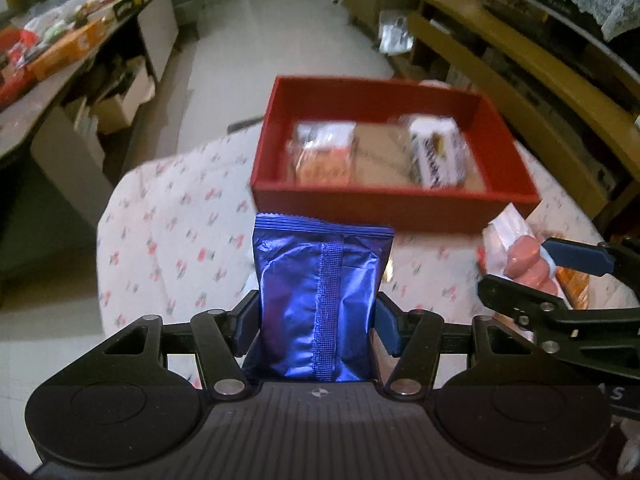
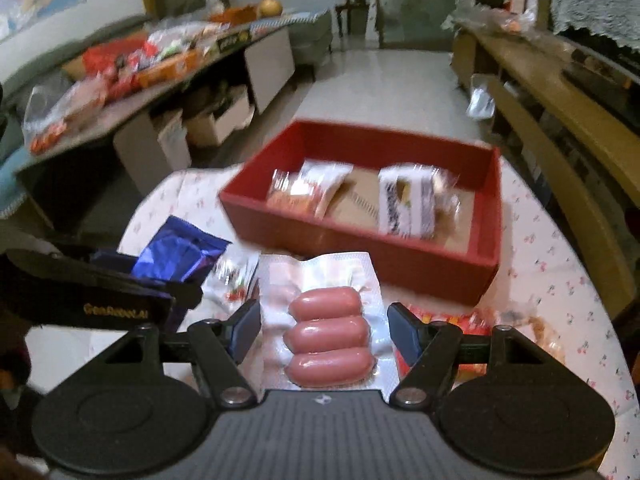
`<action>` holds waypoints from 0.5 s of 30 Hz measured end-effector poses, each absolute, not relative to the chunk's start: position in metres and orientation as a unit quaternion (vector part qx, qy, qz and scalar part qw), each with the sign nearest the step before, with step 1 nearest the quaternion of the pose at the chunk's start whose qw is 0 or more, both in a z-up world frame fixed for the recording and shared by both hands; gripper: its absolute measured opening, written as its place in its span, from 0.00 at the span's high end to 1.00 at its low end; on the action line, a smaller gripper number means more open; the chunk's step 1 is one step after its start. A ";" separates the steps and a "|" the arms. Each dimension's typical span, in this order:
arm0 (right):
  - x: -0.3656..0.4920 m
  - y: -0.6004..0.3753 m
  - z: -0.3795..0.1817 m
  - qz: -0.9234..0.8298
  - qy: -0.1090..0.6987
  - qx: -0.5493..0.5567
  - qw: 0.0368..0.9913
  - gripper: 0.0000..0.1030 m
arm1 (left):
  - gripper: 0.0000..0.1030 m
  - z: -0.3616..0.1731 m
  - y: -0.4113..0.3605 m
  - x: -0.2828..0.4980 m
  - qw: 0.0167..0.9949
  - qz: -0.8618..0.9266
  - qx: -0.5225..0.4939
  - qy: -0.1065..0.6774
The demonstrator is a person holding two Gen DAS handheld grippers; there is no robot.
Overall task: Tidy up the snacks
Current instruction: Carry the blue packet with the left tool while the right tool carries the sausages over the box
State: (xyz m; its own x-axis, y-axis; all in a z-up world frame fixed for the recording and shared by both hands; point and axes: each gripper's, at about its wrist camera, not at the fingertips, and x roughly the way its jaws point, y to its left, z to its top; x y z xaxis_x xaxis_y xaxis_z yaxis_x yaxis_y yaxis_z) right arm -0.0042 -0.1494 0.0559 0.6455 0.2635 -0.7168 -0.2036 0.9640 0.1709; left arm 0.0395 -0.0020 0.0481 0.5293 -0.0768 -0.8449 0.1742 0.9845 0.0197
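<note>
Blue foil snack pouch (image 1: pixel 320 304) sits upright between the left gripper (image 1: pixel 318 322) pads, jaws clamped on its lower half, seam side facing the camera, held above the cloth-covered table (image 1: pixel 168 232). Left wrist view: red box (image 1: pixel 394 200) ahead on the table, open top, blurred. Inside it: an orange-and-white packet (image 1: pixel 324 154) at left, brown cardboard liner (image 1: pixel 380 156) in the middle, a white-labelled packet (image 1: pixel 436 152) at right. At right edge the right gripper (image 1: pixel 536 272) comes in from the side with the sausage pack (image 1: pixel 520 256) between its fingers. A cluttered side table (image 1: pixel 60 52) stands far left, wooden shelving (image 1: pixel 520 68) far right.

Right wrist view: sausage pack (image 2: pixel 326 332), three pink sausages in clear vacuum film, lies between the right gripper (image 2: pixel 324 332) pads. Left pad touches the film edge; right pad shows a small gap, so cannot tell if the jaws actually grip it. Pack is over the table (image 2: pixel 560 264), just short of the red box (image 2: pixel 400 256). Same two packets (image 2: pixel 304 188) (image 2: pixel 412 204) inside the box. Left gripper (image 2: pixel 120 296) at lower left with the blue pouch (image 2: pixel 180 252) crumpled in it. A small clear wrapper (image 2: pixel 236 276) lies between the two grippers, an orange-red packet (image 2: pixel 460 320) under the right finger.
</note>
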 end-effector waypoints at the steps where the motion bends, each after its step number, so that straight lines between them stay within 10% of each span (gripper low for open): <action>1: 0.000 -0.151 0.057 0.126 0.397 0.038 0.908 0.25 | 0.36 0.050 -0.005 0.044 0.874 -0.076 0.050 0.477; 15: 0.061 -0.171 0.061 0.086 0.387 0.067 0.916 0.24 | 0.36 0.051 -0.028 0.106 0.885 -0.080 0.055 0.456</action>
State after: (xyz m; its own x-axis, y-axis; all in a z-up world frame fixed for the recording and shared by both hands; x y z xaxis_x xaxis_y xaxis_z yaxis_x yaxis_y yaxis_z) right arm 0.0612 -0.1707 0.0611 0.6862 0.2086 -0.6969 -0.1047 0.9763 0.1892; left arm 0.1063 -0.0285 0.0508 0.5710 -0.0925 -0.8157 0.1920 0.9811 0.0232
